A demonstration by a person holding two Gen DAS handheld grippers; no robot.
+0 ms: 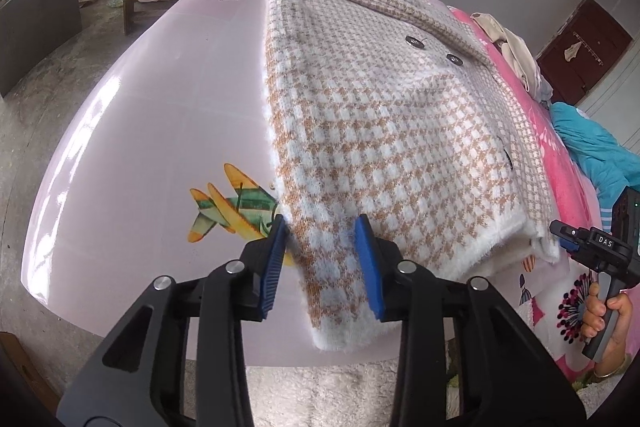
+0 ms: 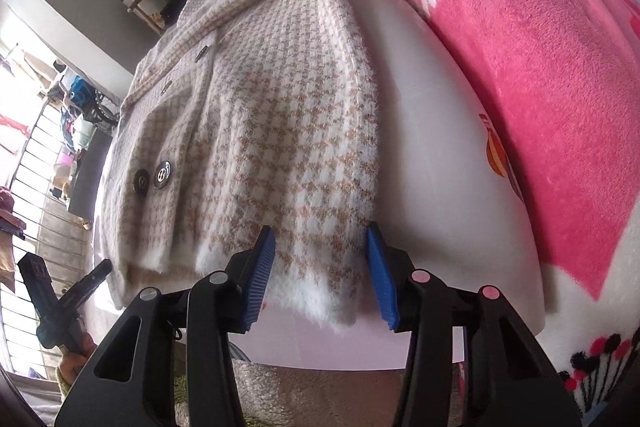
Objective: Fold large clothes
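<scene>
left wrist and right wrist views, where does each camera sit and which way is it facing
Left wrist: on the left gripper, looking down over the fuzzy beige-and-white houndstooth knit jacket on the glossy pale pink board; the right gripper and hand show.
Right wrist: on the right gripper, at the jacket's hem beside the pink blanket; the left gripper shows.
Shared: jacket, board, both grippers.

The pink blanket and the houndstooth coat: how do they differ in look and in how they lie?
The pink blanket is bright pink with white flowers; the houndstooth coat is tan and white checked, with dark buttons. The blanket lies spread wide beside the board; the coat lies folded narrow on the pale board, its hem between blue gripper pads. Both look fluffy.
</scene>
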